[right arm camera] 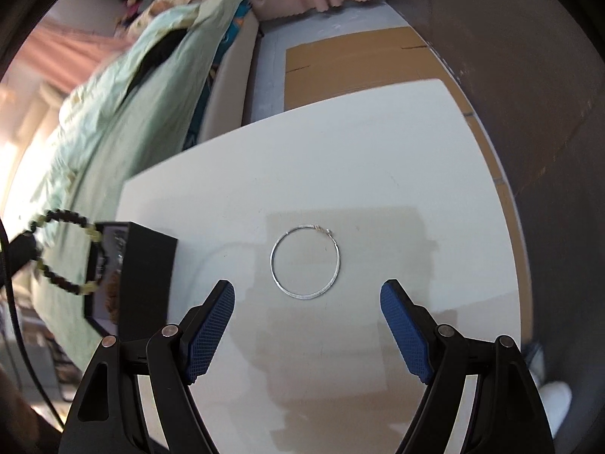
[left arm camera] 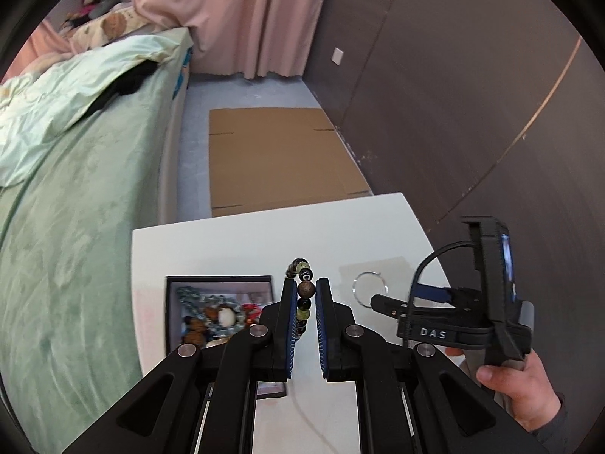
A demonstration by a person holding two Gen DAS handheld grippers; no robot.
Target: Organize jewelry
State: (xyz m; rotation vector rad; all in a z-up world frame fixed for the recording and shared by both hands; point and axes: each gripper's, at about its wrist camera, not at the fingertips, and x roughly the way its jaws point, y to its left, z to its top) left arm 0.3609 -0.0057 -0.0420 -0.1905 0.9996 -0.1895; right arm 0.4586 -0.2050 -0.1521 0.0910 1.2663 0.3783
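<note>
Beaded bracelet of dark brown, black and pale green stones [left arm camera: 304, 291], and it's pinched right between the blue-padded fingers of the left gripper [left arm camera: 305, 283], jaws clamped on a brown bead near the tips! Part of the loop pokes out past the fingertips, the rest hangs down between the pads. From the right wrist camera the same bracelet [right arm camera: 70, 253] dangles as an open ring above the near edge of the black rectangular jewelry box [right arm camera: 145, 276], off to the left.

That box [left arm camera: 219, 278] sits on the white tabletop [left arm camera: 264, 242], just left of the left gripper, already crowded with beaded pieces in grey-green, brown, white and red.

Over to the right gripper [right arm camera: 308, 293]: jaws spread wide, gripping nothing, hovering above the table [right arm camera: 340, 151]. A thin silver wire hoop [right arm camera: 305, 263] lies flat on the surface just ahead of the fingertips, centred between them and touching neither. The left camera shows the hoop [left arm camera: 369, 287] beside the right gripper [left arm camera: 380, 302].
</note>
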